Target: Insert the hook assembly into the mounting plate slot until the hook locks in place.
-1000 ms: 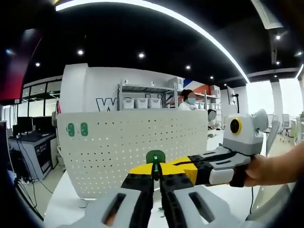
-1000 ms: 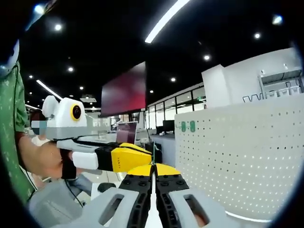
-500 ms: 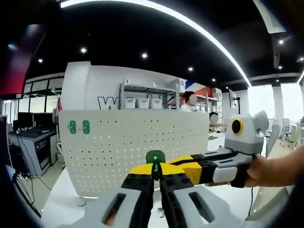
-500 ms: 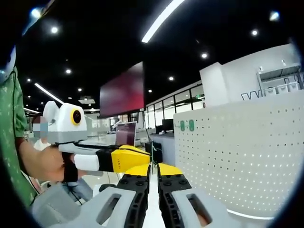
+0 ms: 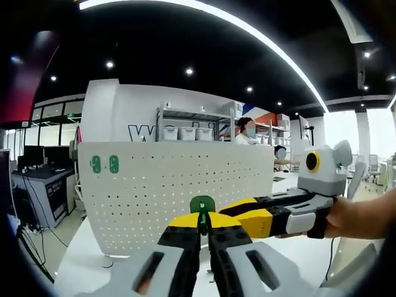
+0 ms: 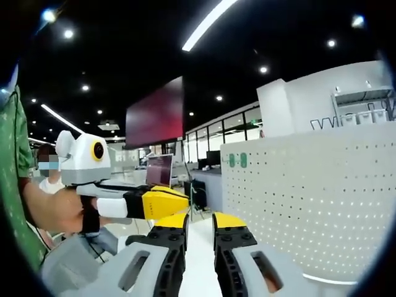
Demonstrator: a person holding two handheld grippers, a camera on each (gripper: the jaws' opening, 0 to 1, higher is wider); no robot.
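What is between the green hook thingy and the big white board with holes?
Nothing. In the left gripper view the left gripper pinches the green hook, and only open air and bare white tabletop lie before the pegboard.

Green hook assembly (image 5: 202,204) sits pinched upright between the left tongs (image 5: 203,228); white perforated mounting plate (image 5: 173,192) stands upright on the tabletop (image 5: 93,266), two green hooks (image 5: 104,164) at its upper corner.

White mounting plate (image 5: 179,198) w/ grid of small holes, two green tabs (image 5: 104,164) upper left. Green hook assembly (image 5: 202,205). Left tool (image 5: 203,224) black w/ yellow tips, grey body; right tool (image 6: 199,224) same. White desk (image 5: 86,272).
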